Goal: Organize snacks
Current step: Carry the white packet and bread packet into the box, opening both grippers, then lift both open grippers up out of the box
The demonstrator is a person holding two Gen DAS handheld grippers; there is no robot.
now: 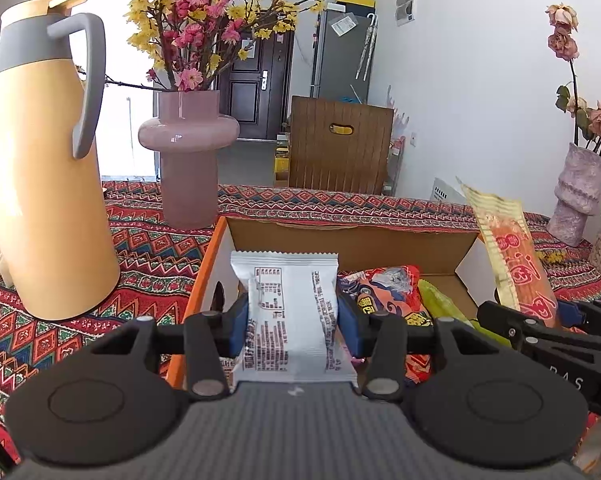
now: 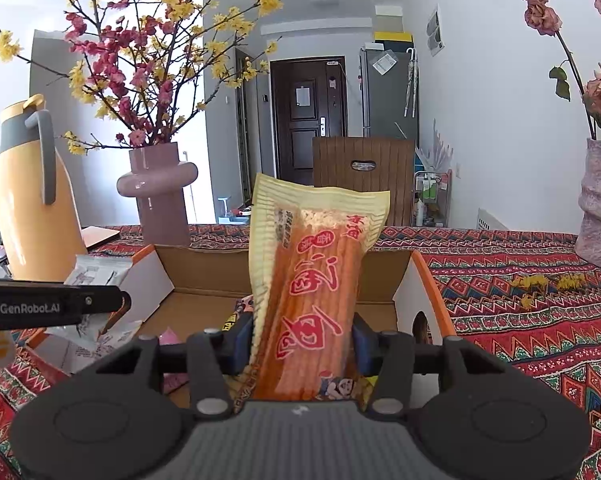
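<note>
Snacks are going into an open brown cardboard box with orange sides [image 1: 348,236] that stands in the middle of a table covered with a red patterned woven cloth [image 1: 148,264].

Toward the table's left edge stands a tall yellow thermos jug with a grey handle [image 1: 48,200]. Just right of it, behind the box's left far corner, is a pink glass vase of red and yellow blossom branches [image 1: 188,160]. A brown wooden chair back [image 1: 340,144] rises beyond the far edge.

The left gripper [image 1: 292,316] points slightly downward over the box's left part. It is clenched on an upright white foil snack packet [image 1: 288,312], with both blue pads pressing its sides. The packet's black print is too small to read.

Inside the box lie a red-orange printed snack bag [image 1: 392,292] and a green packet [image 1: 440,304].

Over the box's right part, the right gripper [image 2: 302,340] tilts slightly down around a long orange and yellow snack packet [image 2: 312,280], which stands upright between its pads. I cannot tell whether they press it. The packet bears large red Chinese characters.

A mauve textured vase of dried roses [image 1: 576,196] stands near the right far corner. The left gripper's side reads "GenRobot.AI".
</note>
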